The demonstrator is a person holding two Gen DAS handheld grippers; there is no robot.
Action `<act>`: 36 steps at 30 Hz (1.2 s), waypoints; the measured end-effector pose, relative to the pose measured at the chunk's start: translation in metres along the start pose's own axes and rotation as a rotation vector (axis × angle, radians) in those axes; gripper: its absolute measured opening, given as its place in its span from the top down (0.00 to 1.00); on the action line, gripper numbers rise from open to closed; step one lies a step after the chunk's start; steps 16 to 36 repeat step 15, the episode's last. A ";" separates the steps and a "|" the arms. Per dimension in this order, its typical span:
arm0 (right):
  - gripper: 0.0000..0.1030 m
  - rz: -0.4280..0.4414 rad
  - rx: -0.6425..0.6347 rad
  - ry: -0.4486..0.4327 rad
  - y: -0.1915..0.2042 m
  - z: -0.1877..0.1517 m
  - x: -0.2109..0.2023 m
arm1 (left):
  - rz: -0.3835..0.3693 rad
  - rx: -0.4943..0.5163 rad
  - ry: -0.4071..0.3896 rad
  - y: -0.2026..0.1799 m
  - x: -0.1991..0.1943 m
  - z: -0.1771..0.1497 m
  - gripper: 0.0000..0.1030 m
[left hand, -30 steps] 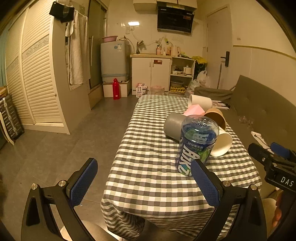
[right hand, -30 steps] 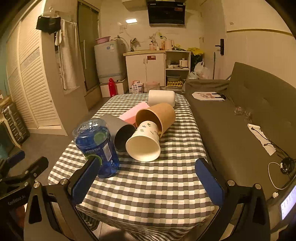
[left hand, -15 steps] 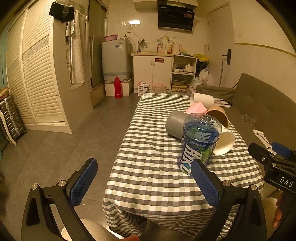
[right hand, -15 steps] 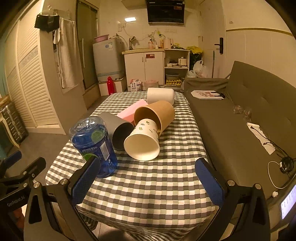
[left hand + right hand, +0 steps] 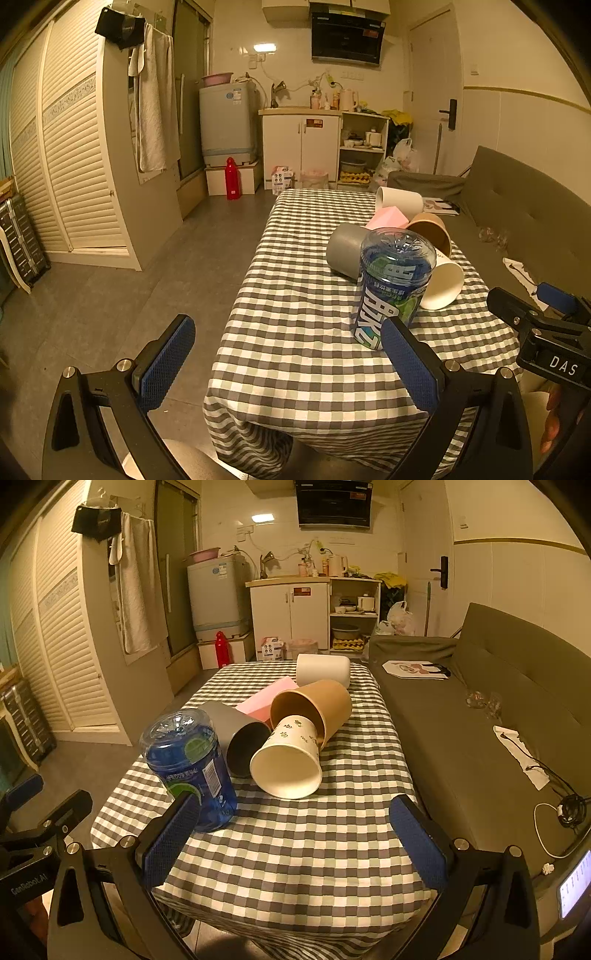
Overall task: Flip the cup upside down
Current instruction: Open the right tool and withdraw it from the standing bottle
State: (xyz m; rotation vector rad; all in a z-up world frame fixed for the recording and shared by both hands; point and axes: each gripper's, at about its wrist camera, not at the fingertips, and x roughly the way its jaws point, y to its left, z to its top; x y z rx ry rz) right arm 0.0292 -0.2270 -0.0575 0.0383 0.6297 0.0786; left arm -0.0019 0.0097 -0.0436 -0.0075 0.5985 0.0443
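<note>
A checked table (image 5: 295, 332) carries several cups. A blue see-through cup (image 5: 391, 288) (image 5: 192, 768) stands with its base up near the front edge. Behind it a grey cup (image 5: 240, 742), a white leaf-print paper cup (image 5: 288, 760), a brown paper cup (image 5: 314, 705) and a plain white cup (image 5: 323, 670) all lie on their sides. My left gripper (image 5: 284, 332) hangs open before the table's front left corner, holding nothing. My right gripper (image 5: 295, 805) is open over the front edge, with the leaf-print cup's mouth facing it.
A pink block (image 5: 269, 698) lies among the cups. A grey sofa (image 5: 480, 720) runs along the table's right side, with paper and a cable on it. Open floor (image 5: 147, 258) lies to the left. Cabinets and a washing machine stand at the far wall.
Both views have shifted only slightly. The cups have not moved and both grippers stay open.
</note>
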 end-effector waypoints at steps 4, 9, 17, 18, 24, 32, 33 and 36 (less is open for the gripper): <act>0.00 0.000 -0.001 0.001 0.000 0.000 0.000 | 0.001 0.000 -0.003 0.000 -0.001 0.000 0.00; 0.00 0.001 -0.007 0.004 0.002 -0.001 0.000 | 0.001 -0.001 -0.003 0.000 -0.001 0.000 0.00; 0.00 0.005 -0.020 0.010 0.005 -0.002 0.000 | -0.004 0.011 -0.018 -0.002 -0.004 0.000 0.00; 0.00 0.005 -0.020 0.010 0.005 -0.002 0.000 | -0.004 0.011 -0.018 -0.002 -0.004 0.000 0.00; 0.00 0.005 -0.020 0.010 0.005 -0.002 0.000 | -0.004 0.011 -0.018 -0.002 -0.004 0.000 0.00; 0.00 0.005 -0.020 0.010 0.005 -0.002 0.000 | -0.004 0.011 -0.018 -0.002 -0.004 0.000 0.00; 0.00 0.005 -0.020 0.010 0.005 -0.002 0.000 | -0.004 0.011 -0.018 -0.002 -0.004 0.000 0.00; 0.00 0.005 -0.020 0.010 0.005 -0.002 0.000 | -0.004 0.011 -0.018 -0.002 -0.004 0.000 0.00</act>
